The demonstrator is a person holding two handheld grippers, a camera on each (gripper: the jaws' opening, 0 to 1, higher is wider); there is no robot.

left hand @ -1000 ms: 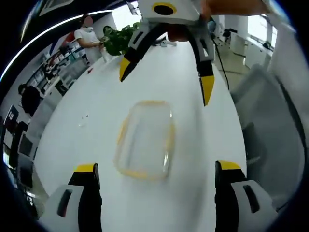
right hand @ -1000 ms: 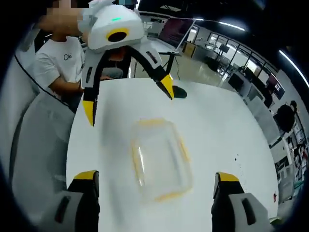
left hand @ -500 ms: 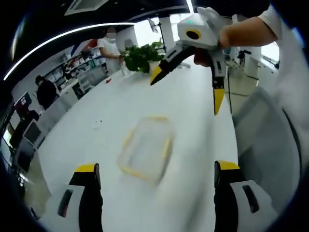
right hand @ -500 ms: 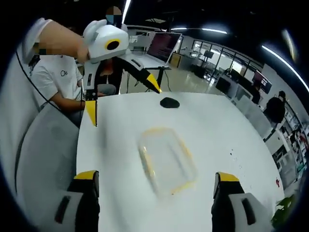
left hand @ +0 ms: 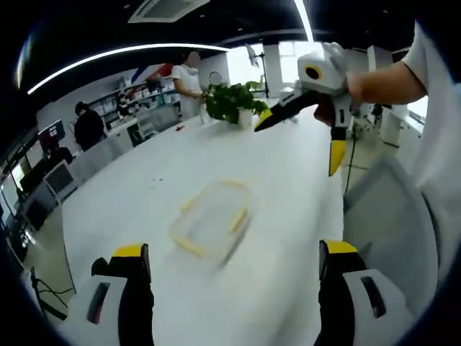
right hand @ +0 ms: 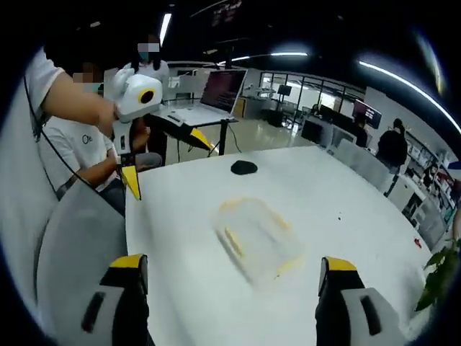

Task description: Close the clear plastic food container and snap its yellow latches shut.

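Note:
A clear plastic container with yellow latches lies flat on the white table; blur hides how its latches stand. My left gripper is open, its yellow-tipped jaws wide apart on the near side of the container, touching nothing. Beyond it the right gripper hangs open in a person's hand, high above the table. In the right gripper view the same container sits mid-table, the right gripper is open and empty, and the left gripper hovers open at the far left.
A potted plant stands at the table's far end, also seen as leaves. A black mouse-like object lies beyond the container. A grey chair stands beside the table, and a laptop stands behind it. People stand around the office.
Both grippers have drawn back and up from the container, which now looks smaller and farther off. Both views have tipped up towards the room. The container itself has stayed put.

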